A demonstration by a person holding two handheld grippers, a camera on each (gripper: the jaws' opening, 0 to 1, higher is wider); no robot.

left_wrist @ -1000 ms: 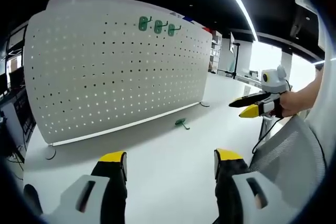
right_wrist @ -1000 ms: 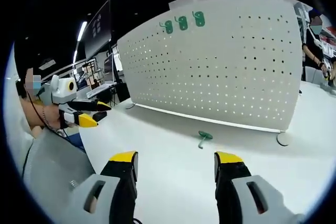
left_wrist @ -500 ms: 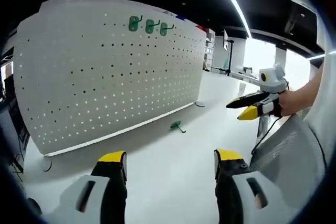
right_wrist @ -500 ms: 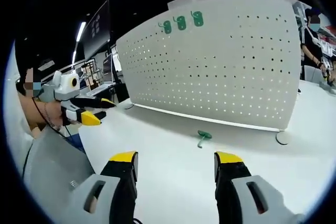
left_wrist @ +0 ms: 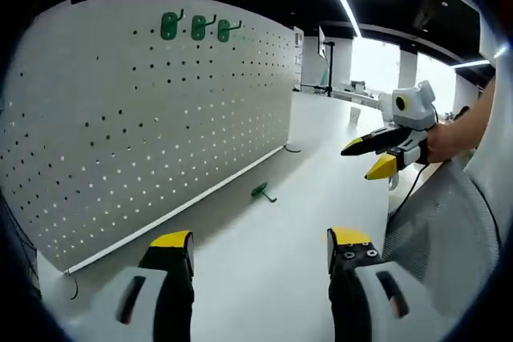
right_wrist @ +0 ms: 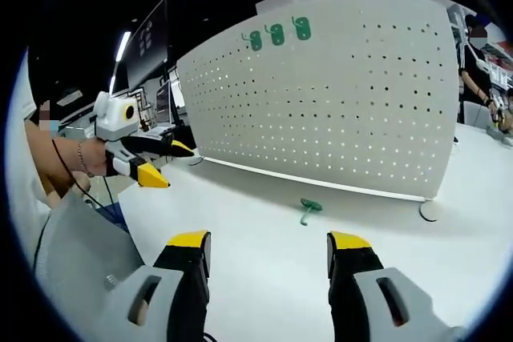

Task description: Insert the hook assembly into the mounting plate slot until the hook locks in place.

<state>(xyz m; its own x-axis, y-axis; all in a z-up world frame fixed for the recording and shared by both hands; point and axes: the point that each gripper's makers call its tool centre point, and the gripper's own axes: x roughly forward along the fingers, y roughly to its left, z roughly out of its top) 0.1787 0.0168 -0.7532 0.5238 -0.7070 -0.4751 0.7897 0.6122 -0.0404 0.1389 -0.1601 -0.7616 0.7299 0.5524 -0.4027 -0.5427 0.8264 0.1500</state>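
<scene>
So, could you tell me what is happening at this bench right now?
A person holds a gripper in each hand over a white table, facing an upright white pegboard. Both the left gripper and the right gripper are open and hold nothing. Three green hooks already hang near the board's top edge. One loose green hook lies on the table in front of the board, not yet picked up, so the insertion has not begun.
</scene>
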